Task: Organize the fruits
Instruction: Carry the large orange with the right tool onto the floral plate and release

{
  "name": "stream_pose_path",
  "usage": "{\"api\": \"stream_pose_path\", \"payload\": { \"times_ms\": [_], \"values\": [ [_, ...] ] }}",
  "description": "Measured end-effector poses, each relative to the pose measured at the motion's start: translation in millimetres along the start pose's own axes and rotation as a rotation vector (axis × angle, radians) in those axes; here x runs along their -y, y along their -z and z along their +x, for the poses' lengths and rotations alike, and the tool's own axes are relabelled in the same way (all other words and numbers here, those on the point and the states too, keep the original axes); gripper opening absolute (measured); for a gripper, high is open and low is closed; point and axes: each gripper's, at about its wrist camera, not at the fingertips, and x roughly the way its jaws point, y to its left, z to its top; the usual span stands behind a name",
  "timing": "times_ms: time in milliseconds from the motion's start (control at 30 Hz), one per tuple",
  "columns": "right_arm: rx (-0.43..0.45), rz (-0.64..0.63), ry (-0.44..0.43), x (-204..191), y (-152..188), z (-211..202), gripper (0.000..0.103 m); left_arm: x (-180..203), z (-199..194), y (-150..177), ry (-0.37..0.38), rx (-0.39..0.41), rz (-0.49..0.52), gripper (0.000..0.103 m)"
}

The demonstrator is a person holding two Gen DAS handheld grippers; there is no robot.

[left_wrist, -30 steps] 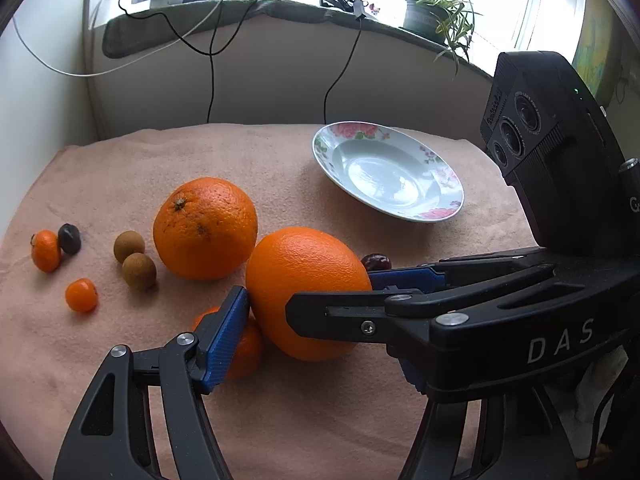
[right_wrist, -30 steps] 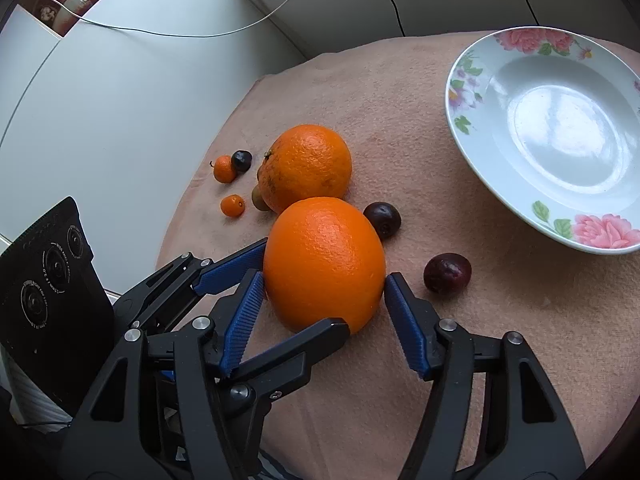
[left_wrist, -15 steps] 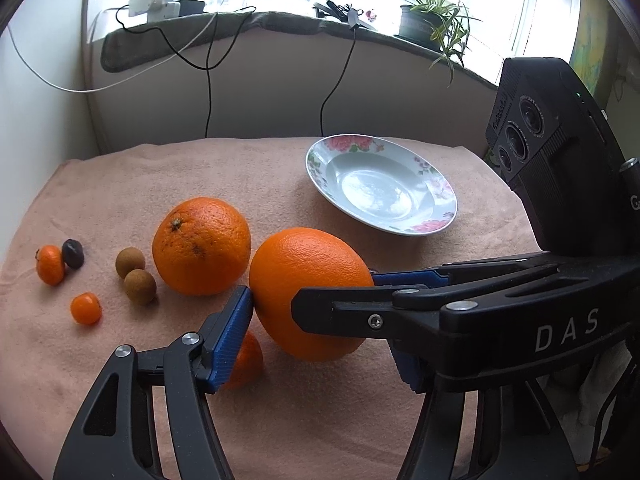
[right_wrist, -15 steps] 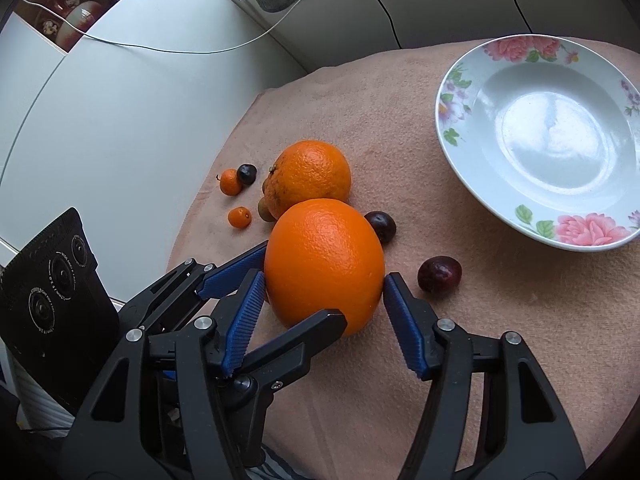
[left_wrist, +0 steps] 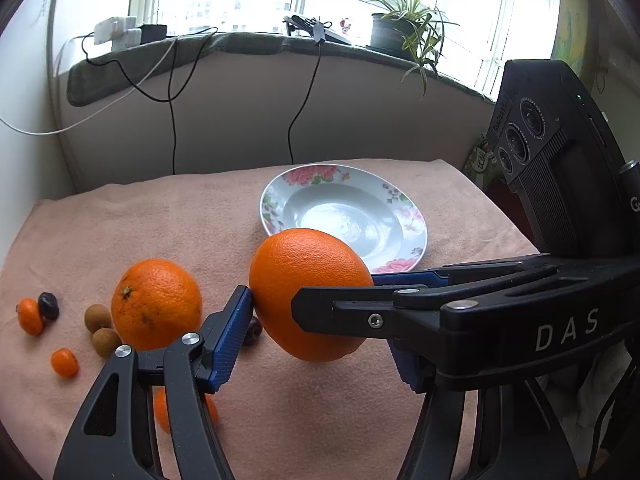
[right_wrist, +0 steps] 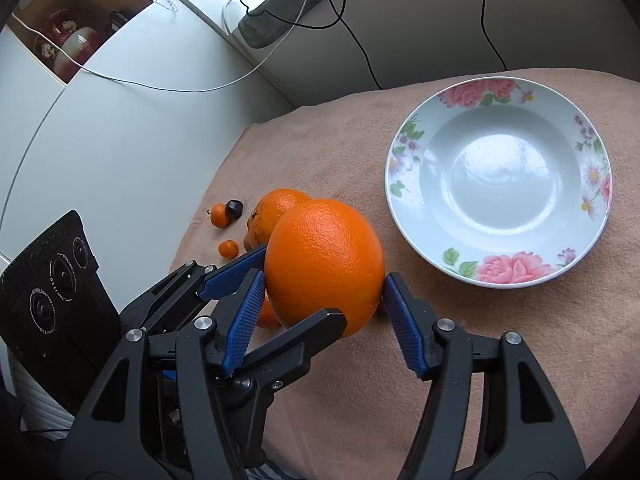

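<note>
A large orange (left_wrist: 308, 280) (right_wrist: 324, 260) hangs above the pink cloth, held crosswise by both grippers. My left gripper (left_wrist: 320, 320) is shut on it; its left blue pad presses the peel, and its right pad is hidden behind the other tool. My right gripper (right_wrist: 324, 280) is shut on it too, with a pad on each side. The flowered white plate (left_wrist: 272, 204) (right_wrist: 400, 152) lies just beyond the orange with nothing in it. A second orange (left_wrist: 156, 304) (right_wrist: 276, 208) rests on the cloth to the left.
Small fruits lie at the left of the cloth: two kumquats (left_wrist: 30, 316), a dark plum (left_wrist: 48, 306) and two brown longans (left_wrist: 97, 318). A mandarin (left_wrist: 160, 404) sits under my left finger, a dark cherry (left_wrist: 254, 330) beside it. Cables hang from the windowsill behind.
The large orange has left the cloth and risen with both grippers, moving towards the plate. The fruit that it hid now shows beneath it.
</note>
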Motion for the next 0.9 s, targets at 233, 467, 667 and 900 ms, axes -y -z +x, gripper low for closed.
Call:
{"api": "stream_pose_path", "payload": {
  "times_ms": [233,467,667,900],
  "values": [
    [0.027,0.020,0.029,19,-11,-15,0.064,15,18,-17,0.031,0.004,0.021,0.064],
    [0.020,0.044,0.041,38,-20,-14,0.064,20,36,-24,0.049,-0.014,0.024,0.064],
    [0.015,0.047,0.049,41,-28,-10,0.064,20,43,-27,0.054,-0.021,0.022,0.064],
    [0.069,0.035,0.107,43,-32,-19,0.065,15,43,-31,0.063,-0.016,0.000,0.064]
  ]
}}
